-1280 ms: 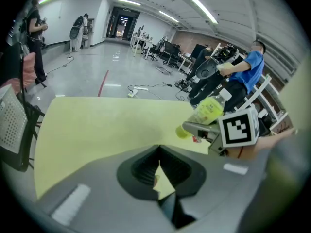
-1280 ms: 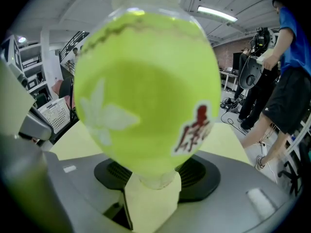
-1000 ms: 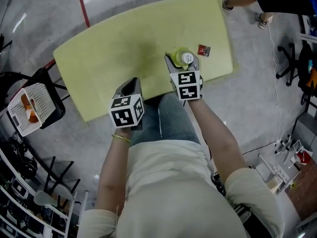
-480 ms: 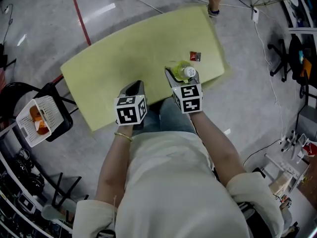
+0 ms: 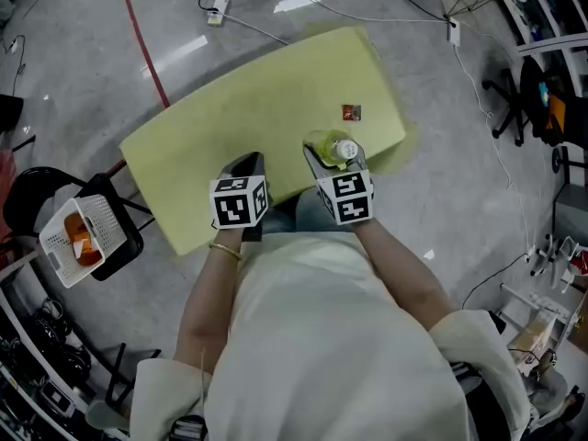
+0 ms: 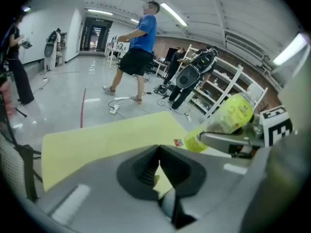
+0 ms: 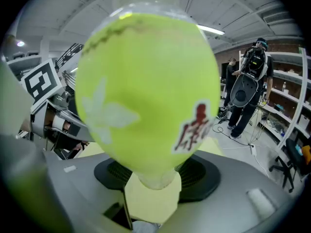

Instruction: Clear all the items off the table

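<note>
Clamping the green bottle (image 7: 146, 96) clear of the table (image 5: 239, 108), right gripper (image 5: 336, 157) looks ready to carry it off; left gripper (image 6: 158, 152) is pinched closed, empty. Red packet (image 5: 351, 112) probably goes next.

Cream shirt (image 5: 322, 338); jeans (image 5: 306, 215); gold bracelet (image 5: 223, 250)

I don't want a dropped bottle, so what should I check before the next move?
1. Grip: ok, right gripper clamps the bottle by its body.
2. Cap: ok, white cap sits on the bottle.
3. Spare hand: ok, left gripper is shut with nothing between its jaws.
4. Room in basket: ok, only a few orange items inside.
5. Cleared: not ok, red packet lies on the table.
</note>
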